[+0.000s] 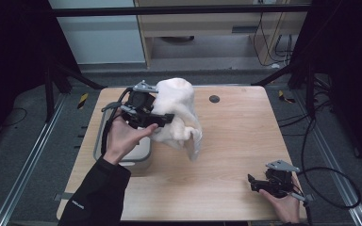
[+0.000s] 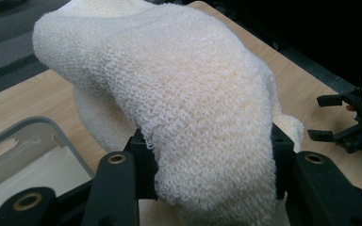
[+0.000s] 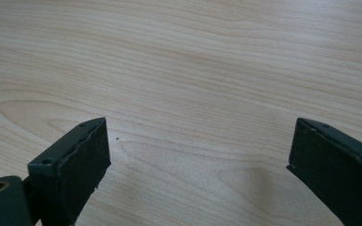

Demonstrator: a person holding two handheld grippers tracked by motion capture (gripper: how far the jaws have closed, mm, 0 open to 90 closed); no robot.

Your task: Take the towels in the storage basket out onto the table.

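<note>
Gripping a bunched fold of the cream towel [image 1: 176,110] with the left gripper [image 1: 162,118], jaws clamped tight on the terry cloth, lifted above the table [image 1: 235,141] at about ten o'clock. Hanging loose below, tail drooping toward the centre. Could slip free if the pinch catches just an outer layer; hard to judge depth of bite behind the pile. Could also snag or drape over the rim of the grey bin [image 1: 143,159] just beside it at nine o'clock. Resting at five o'clock, the right gripper [image 1: 253,182], jaws wide apart, holding nothing, too far off to catch a fall.
</note>
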